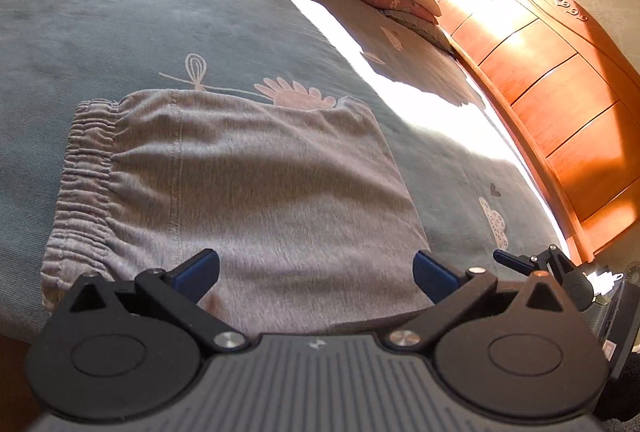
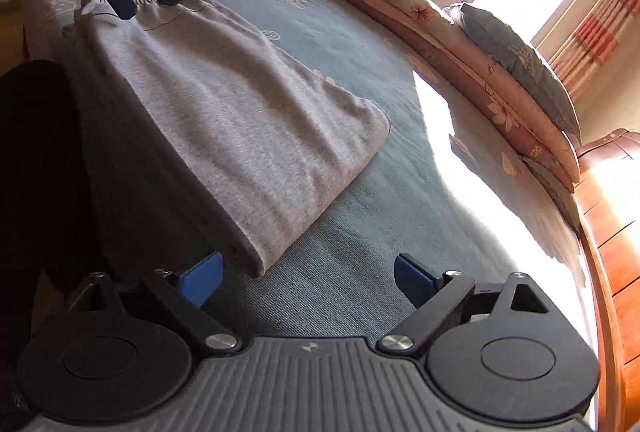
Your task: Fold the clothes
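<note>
Looking pretty far along imo: grey pants (image 1: 248, 191) lie folded into a compact stack at bed's (image 1: 160, 43) near edge. Both grippers, left (image 1: 316, 272) & right (image 2: 308, 272), jaws wide open, holding nothing. Maybe another fold left, can't tell.

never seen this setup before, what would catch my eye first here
A folded grey garment lies on the blue-green flowered bedspread near the bed's edge. Both hand-held grippers are open: the left hand-held gripper over its near side, the right hand-held gripper by its folded end. A glaring sunlight patch runs toward the wooden headboard.

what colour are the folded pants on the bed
Heather grey pants, clearest in the left wrist view.
</note>
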The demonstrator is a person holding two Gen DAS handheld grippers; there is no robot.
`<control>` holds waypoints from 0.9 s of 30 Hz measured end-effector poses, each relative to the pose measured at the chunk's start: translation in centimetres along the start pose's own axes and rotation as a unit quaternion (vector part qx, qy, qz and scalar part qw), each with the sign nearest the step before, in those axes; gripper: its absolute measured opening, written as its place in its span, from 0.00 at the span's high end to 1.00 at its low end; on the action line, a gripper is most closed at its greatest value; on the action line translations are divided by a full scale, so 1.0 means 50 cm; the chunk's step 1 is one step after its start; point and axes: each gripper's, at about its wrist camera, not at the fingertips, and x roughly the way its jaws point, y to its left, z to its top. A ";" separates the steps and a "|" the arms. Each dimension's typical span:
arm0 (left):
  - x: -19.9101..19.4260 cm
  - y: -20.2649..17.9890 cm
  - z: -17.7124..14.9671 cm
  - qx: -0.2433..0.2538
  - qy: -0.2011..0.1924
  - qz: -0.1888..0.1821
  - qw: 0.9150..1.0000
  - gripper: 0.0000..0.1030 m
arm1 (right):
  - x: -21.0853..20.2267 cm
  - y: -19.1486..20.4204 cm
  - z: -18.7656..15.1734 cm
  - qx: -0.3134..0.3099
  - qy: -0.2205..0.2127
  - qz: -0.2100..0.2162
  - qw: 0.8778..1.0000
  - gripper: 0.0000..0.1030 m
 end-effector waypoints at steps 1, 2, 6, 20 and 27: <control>0.005 -0.007 -0.002 0.008 0.003 0.009 1.000 0.01 | 0.003 0.015 0.001 -0.024 -0.007 -0.014 1.000 0.08; 0.009 -0.010 -0.003 0.013 0.005 0.013 1.000 0.01 | 0.006 0.030 0.002 -0.049 -0.015 -0.029 0.998 0.08; 0.021 -0.011 0.000 0.012 0.006 0.020 1.000 0.01 | 0.024 0.083 -0.005 -0.139 -0.033 -0.082 0.986 0.06; 0.005 -0.009 -0.010 0.013 -0.003 0.022 1.000 0.01 | 0.045 0.149 0.018 -0.236 -0.078 -0.158 0.956 0.01; 0.018 -0.001 -0.006 0.010 0.001 0.025 1.000 0.01 | 0.065 0.131 0.026 -0.208 -0.068 -0.171 0.961 0.00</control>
